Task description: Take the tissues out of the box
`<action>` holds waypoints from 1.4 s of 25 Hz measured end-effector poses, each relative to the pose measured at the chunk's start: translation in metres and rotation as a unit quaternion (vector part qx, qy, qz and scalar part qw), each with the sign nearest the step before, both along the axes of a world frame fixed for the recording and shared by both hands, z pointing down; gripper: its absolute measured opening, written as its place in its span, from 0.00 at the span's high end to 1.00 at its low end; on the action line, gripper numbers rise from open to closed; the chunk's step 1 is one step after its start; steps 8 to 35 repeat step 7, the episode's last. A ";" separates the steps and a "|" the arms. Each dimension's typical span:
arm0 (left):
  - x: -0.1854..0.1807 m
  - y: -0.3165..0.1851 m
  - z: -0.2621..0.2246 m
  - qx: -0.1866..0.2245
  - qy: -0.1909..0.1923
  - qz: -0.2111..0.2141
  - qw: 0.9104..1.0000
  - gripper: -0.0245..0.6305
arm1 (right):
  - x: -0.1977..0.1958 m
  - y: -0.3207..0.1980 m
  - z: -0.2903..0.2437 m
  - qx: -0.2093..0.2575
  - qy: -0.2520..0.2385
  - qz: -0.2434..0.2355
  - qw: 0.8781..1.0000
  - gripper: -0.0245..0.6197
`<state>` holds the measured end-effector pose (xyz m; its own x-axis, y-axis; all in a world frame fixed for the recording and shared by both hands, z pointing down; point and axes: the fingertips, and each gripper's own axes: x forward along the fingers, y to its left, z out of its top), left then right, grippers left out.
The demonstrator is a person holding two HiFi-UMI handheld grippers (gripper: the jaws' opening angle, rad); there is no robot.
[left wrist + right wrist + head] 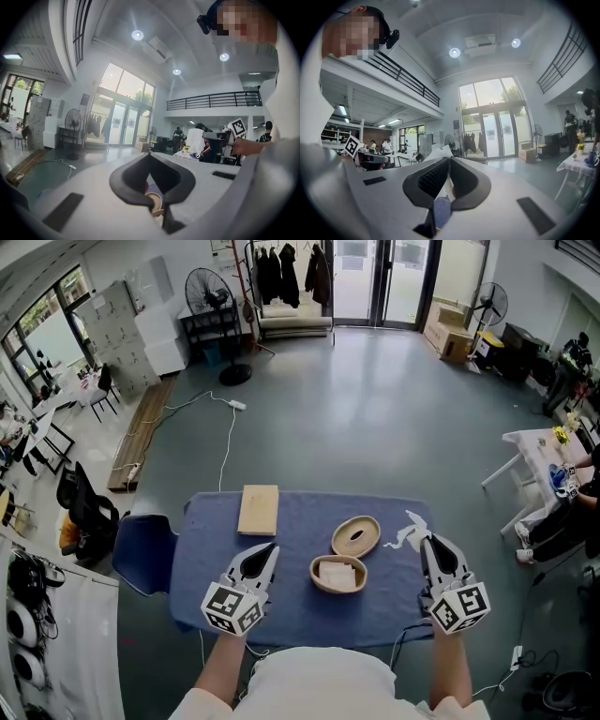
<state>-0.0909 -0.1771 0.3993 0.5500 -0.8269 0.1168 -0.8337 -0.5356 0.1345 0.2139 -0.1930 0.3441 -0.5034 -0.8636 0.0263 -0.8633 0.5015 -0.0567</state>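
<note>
Reviewer: Status on the tissue job, quick?

Annotator: Started, not finished. Oval wooden tissue box (315, 574) sits mid-bench, nearer the near edge. Its lid (356, 535) is already off and lies just beside it on the far side. Right tongs (425, 543) are clamped on one white tissue (405, 532), held up near the right edge of the bench (300, 507), well apart from the box.

Reviewer: So one out. More inside?

Annotator: Yes, a folded white stack (339, 574) shows in the open box. Can't count sheets. No loose tissue lying on the bench that I can see.

Reviewer: Left tongs?

Annotator: Left tongs (273, 547) closed tip to tip with nothing between them. They hang over the near-left part of the bench, near the box but not touching it.

Reviewer: Anything else on there?

Annotator: Flat wooden block (259, 509) by the far edge, left of centre. Not part of this, as far as I can judge.

Reviewer: What's left then?

Annotator: My read: put this tissue down somewhere, then go back for the stack, sheet by sheet or as a bundle. Early stage, most of the job ahead. Thin tissue may tear or drag a neighbour up. Box looks light and might lift unless the left tongs steady it.
</note>
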 end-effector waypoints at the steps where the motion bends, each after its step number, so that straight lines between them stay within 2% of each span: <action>1: 0.000 0.000 0.000 0.000 0.000 0.000 1.000 0.95 | 0.000 0.000 -0.001 0.001 -0.001 -0.001 1.000 0.90; 35: 0.001 0.002 -0.001 -0.001 0.002 -0.001 1.000 0.95 | -0.001 0.002 -0.005 0.002 -0.004 0.001 1.000 0.90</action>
